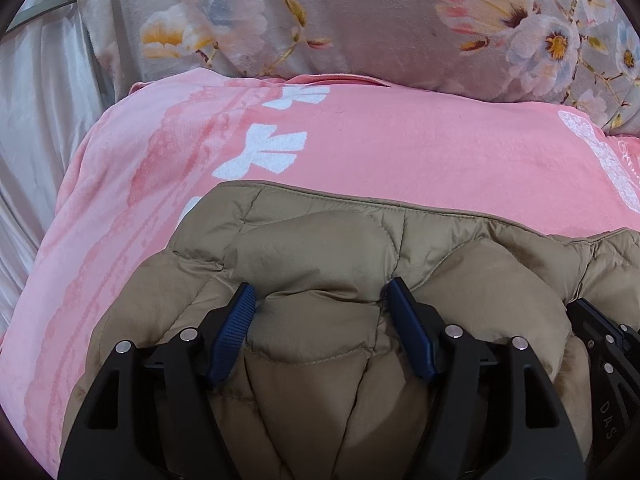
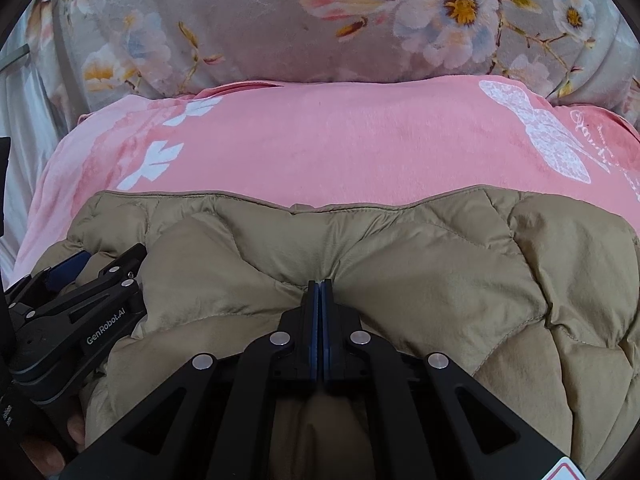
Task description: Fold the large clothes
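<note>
The tan quilted jacket lay bunched on a pink blanket, filling each wrist view from 3 through 6 to 9 o'clock, with a grey floral blanket beyond at 12 o'clock. The left tongs stood apart, blue pads pressing into a puffed panel of the jacket between them. The right tongs were together, pinching a fold of the jacket, with the left tongs at 9 o'clock in that view.

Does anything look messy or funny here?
Nothing looks broken or spilled. The tan puffer jacket is bunched and puffy on the pink blanket, not flat. The right gripper pinches it; the left gripper is open.
</note>
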The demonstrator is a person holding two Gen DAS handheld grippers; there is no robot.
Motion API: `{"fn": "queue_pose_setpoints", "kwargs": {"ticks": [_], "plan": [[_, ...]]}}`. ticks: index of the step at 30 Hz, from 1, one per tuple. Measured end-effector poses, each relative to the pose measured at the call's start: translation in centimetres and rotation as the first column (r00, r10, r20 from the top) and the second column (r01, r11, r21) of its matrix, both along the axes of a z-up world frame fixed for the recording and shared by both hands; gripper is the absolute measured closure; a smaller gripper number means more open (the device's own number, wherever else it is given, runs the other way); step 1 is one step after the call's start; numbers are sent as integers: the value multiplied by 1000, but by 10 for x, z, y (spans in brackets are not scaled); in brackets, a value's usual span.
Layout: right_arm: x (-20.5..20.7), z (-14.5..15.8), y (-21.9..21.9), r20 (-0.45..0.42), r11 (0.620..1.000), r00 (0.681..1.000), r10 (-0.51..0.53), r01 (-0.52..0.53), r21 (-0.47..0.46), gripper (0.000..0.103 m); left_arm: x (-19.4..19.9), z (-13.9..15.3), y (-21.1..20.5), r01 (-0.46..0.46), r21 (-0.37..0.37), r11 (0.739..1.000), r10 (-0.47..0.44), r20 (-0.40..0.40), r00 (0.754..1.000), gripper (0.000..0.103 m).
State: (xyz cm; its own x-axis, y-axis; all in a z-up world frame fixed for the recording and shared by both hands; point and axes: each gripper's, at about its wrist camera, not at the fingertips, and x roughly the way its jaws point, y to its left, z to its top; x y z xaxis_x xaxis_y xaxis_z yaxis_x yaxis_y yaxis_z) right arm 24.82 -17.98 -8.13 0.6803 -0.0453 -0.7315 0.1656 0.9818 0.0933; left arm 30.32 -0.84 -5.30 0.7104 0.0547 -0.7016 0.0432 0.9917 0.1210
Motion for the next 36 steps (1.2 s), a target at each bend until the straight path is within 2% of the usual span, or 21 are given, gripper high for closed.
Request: {"fn": "queue_pose_setpoints", "kwargs": {"ticks": [7, 8, 10, 12, 14, 16, 18, 20, 23, 26, 28, 30, 31, 33, 36], "plan": [[3, -2, 3, -14, 1000, 1000, -2, 2, -22, 103, 0, -1, 2, 7, -24, 1000, -7, -5, 1000, 36], [4, -2, 3, -16, 1000, 1000, -2, 1, -24, 103, 0, 0, 5, 15, -49, 999, -16, -11, 1000, 36], [4, -2, 3, -18, 1000, 1000, -1, 0, -27, 103, -5, 7, 21, 38, -154, 987, -42, -23, 999, 35], [4, -2, 4, -19, 1000, 1000, -1, 0, -27, 103, -22, 21, 44, 33, -271, 962, -44, -35, 998, 35], [4, -2, 3, -17, 1000, 1000, 0, -1, -18, 103, -45, 36, 64, 20, -318, 948, -30, -25, 999, 35], [3, 0, 2, -16, 1000, 1000, -1, 1, -3, 103, -70, 50, 82, 4, -312, 950, -7, -6, 1000, 25], [-6, 8, 3, -6, 1000, 1000, -22, 22, -9, 103, -100, 58, 108, -17, -286, 958, 18, -2, 1000, 20], [-27, 22, 7, 37, 998, 999, -34, 32, 49, 92, -118, 56, 128, -51, -266, 963, 51, -7, 999, 18], [-60, 34, 24, 83, 997, 997, 1, -8, 78, 92, -139, 42, 156, -120, -254, 960, 106, -68, 992, 18], [-81, 34, 44, 71, 999, 997, 33, -34, 16, 92, -150, 18, 176, -171, -340, 925, 125, -151, 981, 18], [-84, 28, 51, 49, 999, 998, 47, -46, -14, 92, -153, 4, 181, -179, -433, 884, 102, -196, 975, 18], [-83, 23, 52, 32, 998, 998, 52, -51, -21, 92, -149, -6, 178, -173, -533, 829, 60, -222, 973, 18], [-82, 21, 51, 27, 998, 998, 54, -53, -16, 92, -147, -7, 175, -165, -551, 818, 47, -223, 974, 18], [-81, 16, 48, 22, 998, 998, 56, -55, -4, 92, -135, -7, 160, -122, -570, 813, 5, -204, 979, 18], [-81, 8, 48, 34, 998, 997, 67, -66, -13, 93, -116, -14, 147, -127, -580, 805, 6, -206, 979, 18]]}}
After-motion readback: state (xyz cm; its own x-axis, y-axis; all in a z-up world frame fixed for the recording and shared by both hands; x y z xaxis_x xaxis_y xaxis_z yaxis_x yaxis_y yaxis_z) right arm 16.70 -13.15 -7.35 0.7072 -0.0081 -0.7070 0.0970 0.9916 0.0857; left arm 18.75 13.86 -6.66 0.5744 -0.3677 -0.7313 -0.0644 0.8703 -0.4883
